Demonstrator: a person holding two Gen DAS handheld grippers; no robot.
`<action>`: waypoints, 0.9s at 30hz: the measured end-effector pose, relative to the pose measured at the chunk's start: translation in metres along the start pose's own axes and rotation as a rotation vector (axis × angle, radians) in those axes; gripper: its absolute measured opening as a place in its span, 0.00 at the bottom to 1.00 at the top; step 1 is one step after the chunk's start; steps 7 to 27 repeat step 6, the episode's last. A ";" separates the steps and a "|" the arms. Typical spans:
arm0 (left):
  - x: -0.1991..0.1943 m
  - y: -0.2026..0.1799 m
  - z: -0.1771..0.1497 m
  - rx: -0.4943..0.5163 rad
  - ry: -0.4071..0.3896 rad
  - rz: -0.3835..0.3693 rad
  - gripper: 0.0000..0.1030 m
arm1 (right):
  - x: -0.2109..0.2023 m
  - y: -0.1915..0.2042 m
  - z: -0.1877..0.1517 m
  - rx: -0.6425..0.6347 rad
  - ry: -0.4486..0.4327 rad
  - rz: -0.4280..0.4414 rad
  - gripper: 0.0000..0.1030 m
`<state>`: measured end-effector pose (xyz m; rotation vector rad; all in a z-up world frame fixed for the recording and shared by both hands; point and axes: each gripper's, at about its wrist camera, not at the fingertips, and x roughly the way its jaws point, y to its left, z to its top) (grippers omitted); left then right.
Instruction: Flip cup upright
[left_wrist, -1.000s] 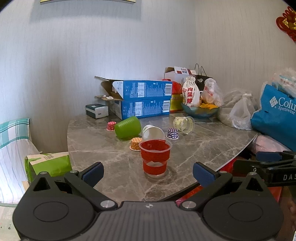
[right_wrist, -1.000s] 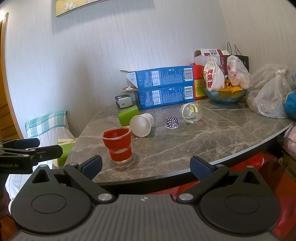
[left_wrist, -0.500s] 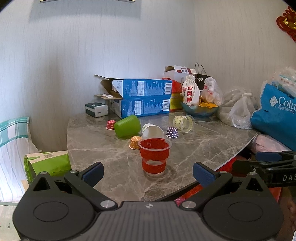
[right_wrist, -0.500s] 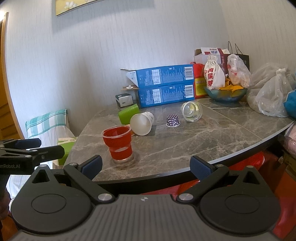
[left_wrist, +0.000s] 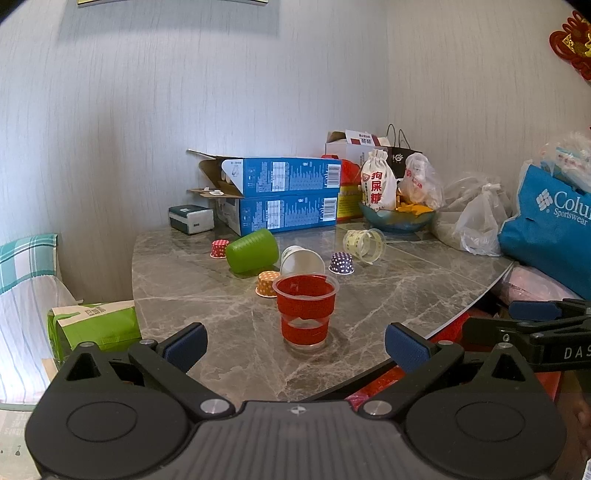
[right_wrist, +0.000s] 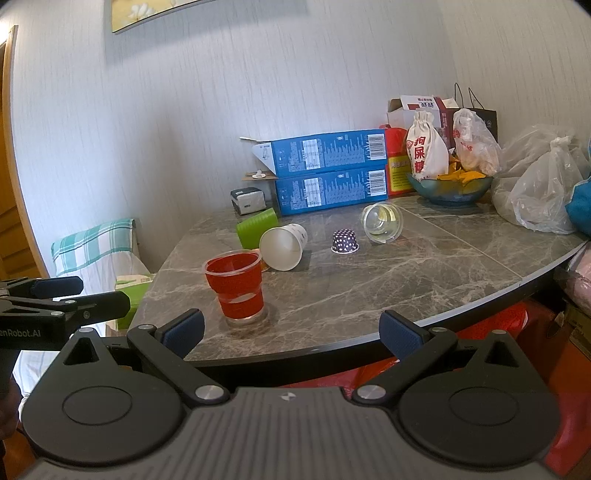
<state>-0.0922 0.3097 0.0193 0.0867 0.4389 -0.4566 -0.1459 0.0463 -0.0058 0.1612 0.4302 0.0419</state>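
A red plastic cup (left_wrist: 305, 308) stands upright near the front edge of the grey marble table (left_wrist: 388, 295); it also shows in the right wrist view (right_wrist: 236, 282). Behind it a green cup (left_wrist: 252, 250), a white paper cup (left_wrist: 301, 260) and a clear cup (left_wrist: 364, 244) lie on their sides. In the right wrist view the white paper cup (right_wrist: 283, 246) and the clear cup (right_wrist: 382, 223) show their open mouths. My left gripper (left_wrist: 295, 347) is open and empty, just short of the red cup. My right gripper (right_wrist: 291, 330) is open and empty at the table's front edge.
Small upside-down dotted paper cups (left_wrist: 341, 263) sit among the cups. Two blue boxes (left_wrist: 284, 197), a bowl with bags (left_wrist: 397, 216), plastic bags (left_wrist: 476, 221) and a blue tote (left_wrist: 550, 221) line the back and right. A green packet (left_wrist: 92, 325) lies on a chair at left.
Both grippers have drawn back slightly from the table and the view has risen a little. The cups have not moved.
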 end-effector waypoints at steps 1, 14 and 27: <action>0.000 0.000 0.000 0.000 0.000 -0.001 1.00 | 0.000 0.000 0.000 -0.001 0.000 0.001 0.99; -0.001 -0.001 -0.001 0.005 -0.015 -0.005 1.00 | 0.000 -0.001 0.000 0.002 0.005 0.001 0.99; -0.001 -0.001 -0.001 0.005 -0.015 -0.005 1.00 | 0.000 -0.001 0.000 0.002 0.005 0.001 0.99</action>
